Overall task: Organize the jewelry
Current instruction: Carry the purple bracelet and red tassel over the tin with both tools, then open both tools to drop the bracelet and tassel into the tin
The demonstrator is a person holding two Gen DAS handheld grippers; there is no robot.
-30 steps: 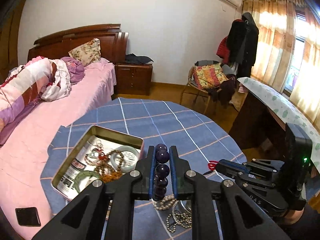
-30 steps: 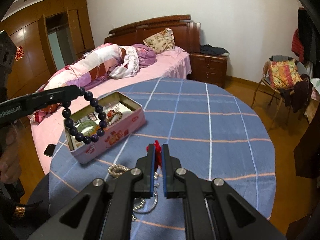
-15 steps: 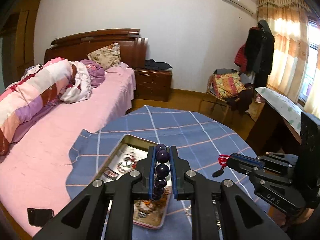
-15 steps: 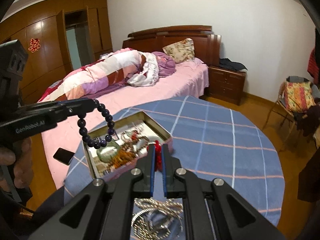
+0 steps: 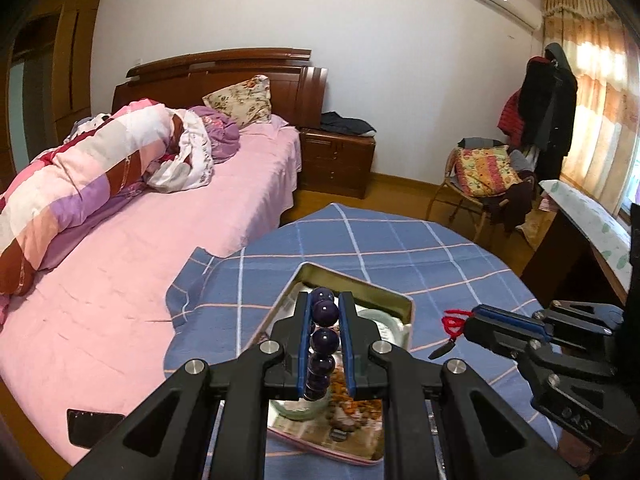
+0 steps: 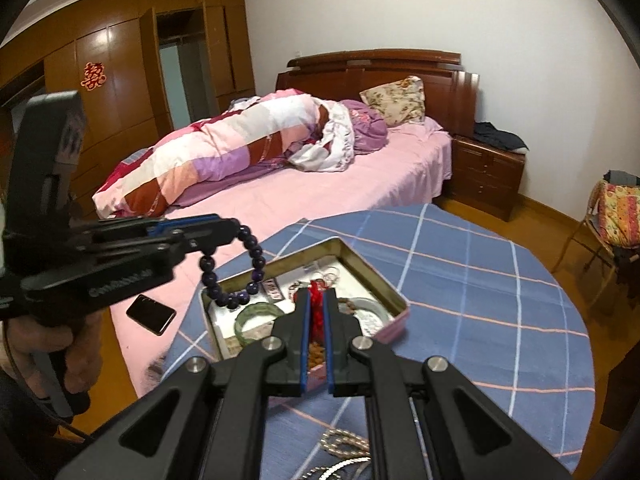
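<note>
An open pink tin [image 5: 354,276] [image 6: 362,268] holding several pieces of jewelry sits on the blue checked table. My left gripper [image 5: 324,302] [image 6: 234,226] is shut on a dark purple bead bracelet [image 5: 323,338] [image 6: 232,268], which hangs over the tin's near-left corner. My right gripper [image 6: 316,300] [image 5: 466,322] is shut on a red cord piece [image 6: 316,294] [image 5: 452,322] and hovers above the tin. A green bangle [image 6: 258,316] lies inside the tin.
A pearl strand and a silver chain [image 6: 344,440] lie on the blue tablecloth [image 6: 480,280] near the front edge. A black phone [image 6: 151,314] lies on the pink bed [image 5: 140,260] beside the table. A chair [image 5: 480,176] stands beyond the table.
Both grippers have moved left from the loose chains to above the tin, each carrying its piece. The bracelet now hangs over the tin.
</note>
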